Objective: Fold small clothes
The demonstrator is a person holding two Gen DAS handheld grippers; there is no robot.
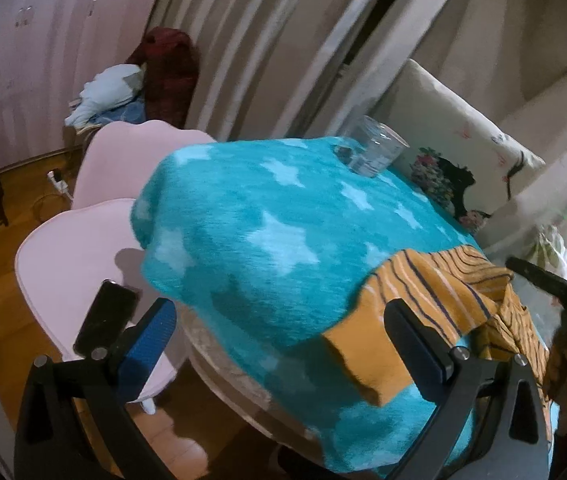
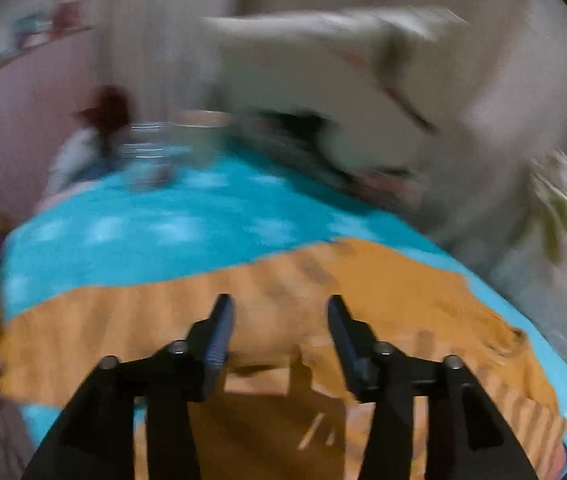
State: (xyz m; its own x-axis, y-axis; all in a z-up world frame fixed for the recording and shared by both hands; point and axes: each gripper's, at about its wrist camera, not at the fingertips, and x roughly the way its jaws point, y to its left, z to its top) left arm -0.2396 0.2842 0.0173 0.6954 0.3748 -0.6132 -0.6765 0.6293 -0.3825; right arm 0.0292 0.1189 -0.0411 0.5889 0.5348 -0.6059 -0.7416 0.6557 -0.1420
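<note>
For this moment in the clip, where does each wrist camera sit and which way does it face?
Left wrist: on the left gripper, fingers wide apart, looking across the teal star blanket to a glass jar and pink chairs; the right gripper shows at the right edge.
Right wrist: on the right gripper, fingers apart, low over the orange striped garment; blurred.
Shared: the blanket, the garment, the jar and the white cushion.

Dim warm light, right view motion-blurred.

The left hand-held gripper (image 1: 281,326) gapes above a striped orange garment (image 1: 435,300) on the star blanket (image 1: 251,240).
</note>
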